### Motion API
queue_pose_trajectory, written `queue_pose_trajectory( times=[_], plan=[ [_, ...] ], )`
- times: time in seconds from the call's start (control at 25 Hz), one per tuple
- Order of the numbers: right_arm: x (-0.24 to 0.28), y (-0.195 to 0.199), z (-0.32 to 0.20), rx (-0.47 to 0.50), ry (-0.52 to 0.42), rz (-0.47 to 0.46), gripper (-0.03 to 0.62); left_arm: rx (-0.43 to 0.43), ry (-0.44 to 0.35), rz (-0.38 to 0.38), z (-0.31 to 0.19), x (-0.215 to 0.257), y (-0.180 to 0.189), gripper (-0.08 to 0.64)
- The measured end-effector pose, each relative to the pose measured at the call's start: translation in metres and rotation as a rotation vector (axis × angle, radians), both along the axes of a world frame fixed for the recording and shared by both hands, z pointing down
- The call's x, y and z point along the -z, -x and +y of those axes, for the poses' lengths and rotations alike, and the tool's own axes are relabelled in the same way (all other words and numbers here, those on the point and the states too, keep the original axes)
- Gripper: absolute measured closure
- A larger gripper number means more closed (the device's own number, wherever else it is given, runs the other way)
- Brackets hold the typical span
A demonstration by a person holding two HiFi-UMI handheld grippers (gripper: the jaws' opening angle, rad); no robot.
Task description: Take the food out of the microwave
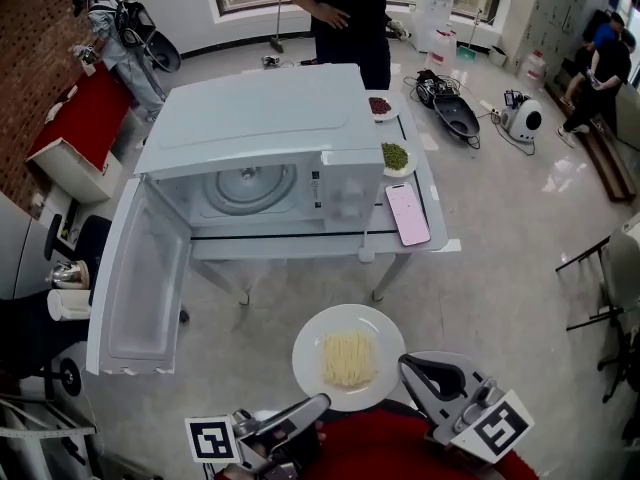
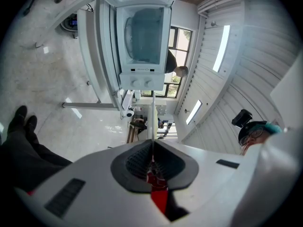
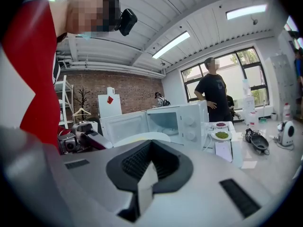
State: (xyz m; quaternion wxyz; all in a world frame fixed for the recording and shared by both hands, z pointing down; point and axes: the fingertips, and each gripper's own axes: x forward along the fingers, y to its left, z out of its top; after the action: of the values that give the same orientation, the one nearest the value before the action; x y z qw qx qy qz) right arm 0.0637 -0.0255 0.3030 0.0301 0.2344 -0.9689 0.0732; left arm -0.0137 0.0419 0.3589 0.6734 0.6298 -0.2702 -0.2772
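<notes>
A white plate of pale noodles (image 1: 348, 356) hangs in the air in front of the table, below the white microwave (image 1: 260, 128). The microwave's door (image 1: 140, 273) swings open to the left, and its cavity (image 1: 250, 188) holds only the glass turntable. My left gripper (image 1: 322, 404) is shut on the plate's near-left rim; in the left gripper view (image 2: 152, 148) the plate (image 2: 152, 117) shows edge-on as a thin white line. My right gripper (image 1: 405, 364) is shut on the right rim, and the plate (image 3: 142, 138) curves away past my right gripper (image 3: 150, 148) in its own view.
On the table right of the microwave lie a pink phone (image 1: 407, 213), a plate of green food (image 1: 395, 156) and a plate of dark red food (image 1: 380, 105). A person (image 1: 345, 8) stands behind the table. A black pan (image 1: 455, 113) lies on the floor at right.
</notes>
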Motion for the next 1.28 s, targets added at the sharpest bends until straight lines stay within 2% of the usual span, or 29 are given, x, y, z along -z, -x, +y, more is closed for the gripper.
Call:
queue_pose_trajectory(
  times=[0.4, 1.28],
  plan=[
    [0.011, 0.007, 0.002, 0.02, -0.058, 0.009, 0.583, 0.02, -0.005, 0.014, -0.002, 0.004, 0.004, 0.541],
    [0.009, 0.018, -0.001, 0.052, -0.05, 0.011, 0.583, 0.078, -0.01, 0.025, -0.008, 0.006, 0.023, 0.541]
  ],
)
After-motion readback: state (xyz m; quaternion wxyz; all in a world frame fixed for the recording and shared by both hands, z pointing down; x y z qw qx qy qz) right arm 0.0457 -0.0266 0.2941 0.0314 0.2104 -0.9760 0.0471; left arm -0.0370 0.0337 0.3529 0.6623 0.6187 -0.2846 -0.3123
